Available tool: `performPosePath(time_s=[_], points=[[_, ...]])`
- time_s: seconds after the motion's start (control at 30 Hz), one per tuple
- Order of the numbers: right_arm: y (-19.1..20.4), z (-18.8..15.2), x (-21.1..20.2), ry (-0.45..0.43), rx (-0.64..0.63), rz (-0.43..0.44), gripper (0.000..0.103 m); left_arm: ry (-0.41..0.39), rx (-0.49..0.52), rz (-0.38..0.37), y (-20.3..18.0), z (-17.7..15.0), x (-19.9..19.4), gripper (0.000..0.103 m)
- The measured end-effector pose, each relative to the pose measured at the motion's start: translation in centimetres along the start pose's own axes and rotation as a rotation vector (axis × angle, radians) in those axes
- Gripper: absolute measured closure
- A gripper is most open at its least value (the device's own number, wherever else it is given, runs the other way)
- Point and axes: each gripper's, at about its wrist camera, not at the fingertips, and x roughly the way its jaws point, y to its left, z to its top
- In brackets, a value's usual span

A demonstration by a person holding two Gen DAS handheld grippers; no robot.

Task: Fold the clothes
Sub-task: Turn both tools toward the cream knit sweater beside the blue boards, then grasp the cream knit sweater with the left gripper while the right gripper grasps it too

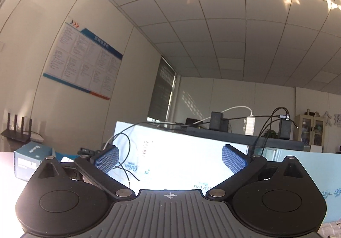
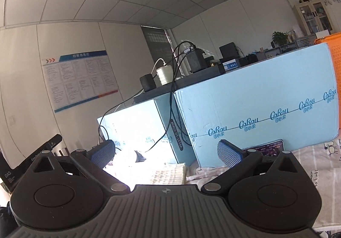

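Observation:
My left gripper (image 1: 170, 161) is open and empty, tilted up toward the room; no clothing shows between its blue pads (image 1: 106, 160). My right gripper (image 2: 166, 156) is open and empty too, held just above the work surface. A cream waffle-knit cloth (image 2: 168, 174) lies in a flat rectangle on the striped printed sheet (image 2: 315, 165), just ahead of the right gripper and between its fingers. Strong sunlight washes out the sheet to the left of the cloth.
Light blue cartons (image 2: 255, 110) stand right behind the cloth, with chargers and black cables (image 2: 170, 97) on top and hanging down. A phone (image 2: 266, 148) leans on the carton. A router (image 1: 17, 129) and a small box (image 1: 32, 163) stand at the left.

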Motion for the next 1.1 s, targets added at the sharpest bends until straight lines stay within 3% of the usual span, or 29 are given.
performPosePath(time_s=[0.23, 0.4, 0.53, 0.63, 0.73, 0.8, 0.83, 1.0, 1.1], points=[[1.0, -4.1, 10.9, 0.16, 0.016, -0.076, 0.008, 0.236, -0.036, 0.019, 1.7, -6.8, 7.8, 0.019], [-0.7, -7.6, 17.6, 0.265, 0.099, -0.064, 0.008, 0.381, -0.046, -0.103, 3.0, -11.0, 10.4, 0.019], [-0.9, -9.8, 23.3, 0.316, 0.075, -0.08, 0.009, 0.427, 0.041, -0.109, 2.4, -12.0, 11.2, 0.019], [-1.4, -10.8, 26.5, 0.356, 0.103, -0.075, 0.014, 0.454, 0.081, -0.12, 2.0, -12.5, 12.0, 0.029], [-1.9, -11.6, 28.2, 0.385, 0.128, -0.075, 0.026, 0.481, 0.12, -0.132, 1.5, -13.0, 12.7, 0.036], [-2.2, -12.2, 28.6, 0.404, 0.134, -0.068, 0.027, 0.472, 0.12, -0.132, 1.5, -12.8, 12.6, 0.057], [-2.2, -12.4, 28.5, 0.403, 0.118, -0.068, 0.033, 0.458, 0.124, -0.135, 1.5, -12.6, 12.4, 0.06], [-2.0, -12.1, 26.3, 0.376, 0.09, 0.093, 0.043, 0.465, 0.182, -0.139, 0.7, -12.8, 12.2, 0.06], [-1.7, -11.9, 25.8, 0.382, 0.095, 0.18, 0.045, 0.475, 0.151, -0.138, 1.2, -12.9, 12.5, 0.061]])
